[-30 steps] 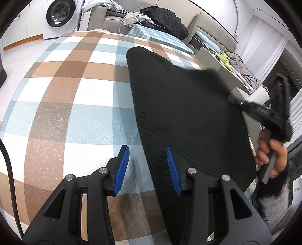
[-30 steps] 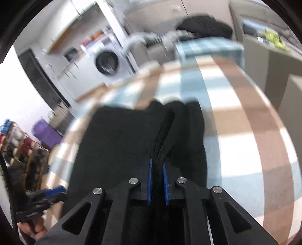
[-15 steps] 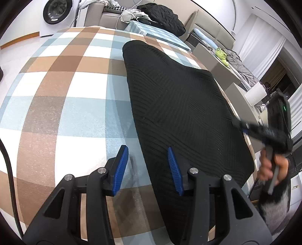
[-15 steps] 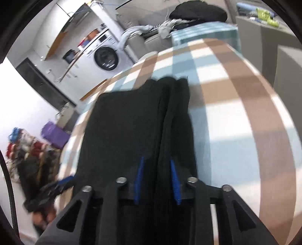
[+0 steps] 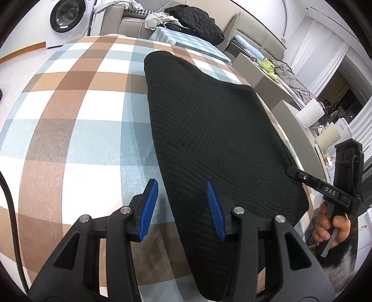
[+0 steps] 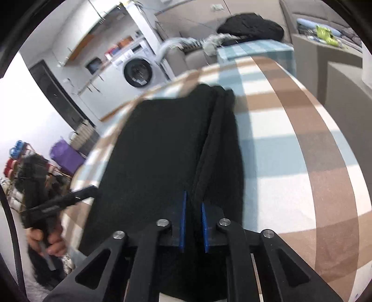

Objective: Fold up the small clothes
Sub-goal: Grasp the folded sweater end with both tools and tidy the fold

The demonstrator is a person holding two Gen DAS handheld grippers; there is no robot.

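Note:
A black knit garment (image 5: 209,130) lies lengthwise on the checked tablecloth (image 5: 76,130), with a folded ridge along its right side (image 6: 218,144). My left gripper (image 5: 181,204) is open and straddles the garment's near left edge: one blue pad hangs over the cloth, the other over the table. My right gripper (image 6: 193,223) is closing its jaws on the near end of that ridge, and black fabric fills the narrow gap between the pads. In the left wrist view the right gripper (image 5: 293,170) reaches the garment's near right edge. The left gripper (image 6: 90,190) shows blurred at the left.
A washing machine (image 5: 64,18) stands at the back left. Behind the table are a sofa with loose clothes (image 5: 158,18) and a black jacket (image 5: 195,19). Grey boxes (image 5: 267,79) and paper rolls (image 5: 310,113) line the right side. A hand (image 5: 330,225) holds the right gripper's handle.
The right gripper opened, slid back toward the garment's near end and has narrowed again on the fold. The left gripper has stayed where it was, open.

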